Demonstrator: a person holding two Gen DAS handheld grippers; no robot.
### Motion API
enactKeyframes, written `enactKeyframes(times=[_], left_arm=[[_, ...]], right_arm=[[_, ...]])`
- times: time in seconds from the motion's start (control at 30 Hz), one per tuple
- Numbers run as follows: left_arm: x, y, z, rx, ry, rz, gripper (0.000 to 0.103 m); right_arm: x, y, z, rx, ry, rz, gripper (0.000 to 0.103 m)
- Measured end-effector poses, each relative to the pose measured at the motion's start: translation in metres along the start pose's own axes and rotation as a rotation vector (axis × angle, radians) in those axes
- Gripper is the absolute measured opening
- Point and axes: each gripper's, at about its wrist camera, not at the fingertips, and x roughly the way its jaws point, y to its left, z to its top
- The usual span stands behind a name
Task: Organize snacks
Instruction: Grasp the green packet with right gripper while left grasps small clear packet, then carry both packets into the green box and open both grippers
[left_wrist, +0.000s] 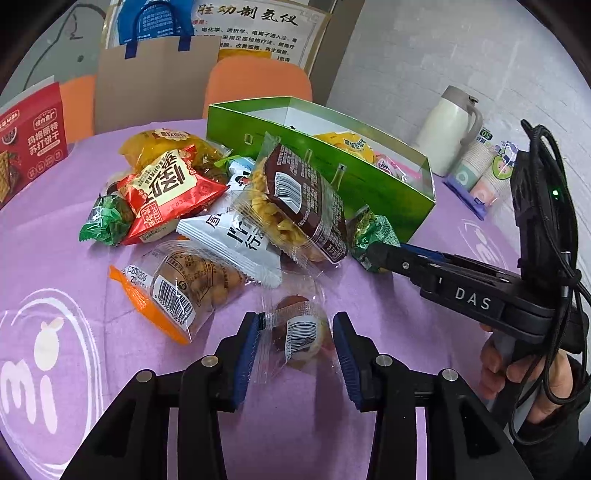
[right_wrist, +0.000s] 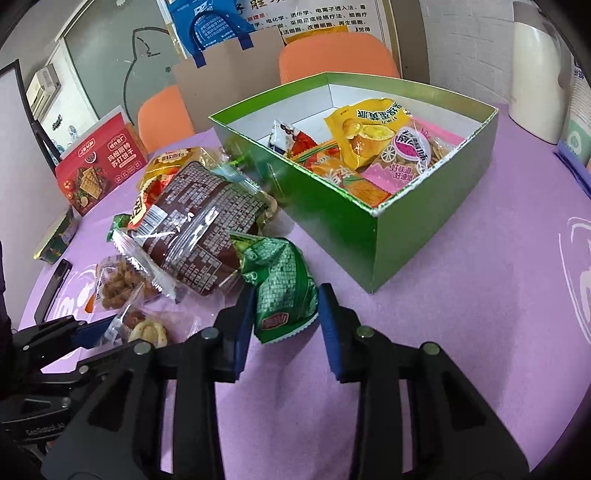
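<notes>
A pile of wrapped snacks (left_wrist: 207, 206) lies on the purple tablecloth beside an open green box (left_wrist: 369, 184) that holds several packets (right_wrist: 369, 144). My left gripper (left_wrist: 296, 323) is open and straddles a small clear-wrapped pastry (left_wrist: 301, 334); its left pad touches the wrapper. My right gripper (right_wrist: 286, 310) is open around a green packet (right_wrist: 284, 288) lying at the near corner of the green box (right_wrist: 332, 229). In the left wrist view the right gripper (left_wrist: 375, 253) reaches in from the right onto that green packet (left_wrist: 369, 229). A brown-labelled bag (right_wrist: 199, 229) leans against it.
A red cracker box (left_wrist: 29, 144) stands at the far left. A white thermos (left_wrist: 448, 129) and stacked paper cups (left_wrist: 480, 170) sit at the far right. Behind the table are orange chairs (left_wrist: 258, 81) and a paper bag (left_wrist: 155, 77). A dark phone (right_wrist: 55, 288) lies at the left edge.
</notes>
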Motion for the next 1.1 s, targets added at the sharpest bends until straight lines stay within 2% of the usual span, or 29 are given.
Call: enactKeyframes(times=[0.13, 0.27, 0.37, 0.5, 0.67, 0.8, 1.1], left_arm=[[0.002, 0.000, -0.001, -0.001, -0.002, 0.000, 0.043], [-0.004, 0.001, -0.003, -0.009, -0.006, -0.007, 0.036], [-0.021, -0.005, -0.003, 0.015, -0.043, -0.020, 0.036], [-0.045, -0.013, 0.007, 0.053, -0.096, -0.037, 0.036], [-0.062, -0.019, 0.043, 0.061, -0.166, -0.057, 0.036], [-0.059, -0.019, 0.082, 0.049, -0.206, -0.057, 0.036], [-0.013, -0.028, 0.145, 0.036, -0.184, -0.065, 0.036]], right_arm=[[0.005, 0.000, 0.004, 0.005, 0.010, 0.005, 0.041], [0.000, -0.003, 0.001, 0.018, 0.007, 0.025, 0.036], [-0.018, -0.002, -0.005, 0.011, -0.016, 0.057, 0.034], [-0.053, 0.004, -0.002, -0.024, -0.092, 0.067, 0.034], [-0.083, 0.002, 0.024, -0.011, -0.213, 0.071, 0.034], [-0.086, -0.005, 0.046, 0.001, -0.253, 0.034, 0.035], [-0.054, -0.035, 0.065, 0.050, -0.226, -0.043, 0.035]])
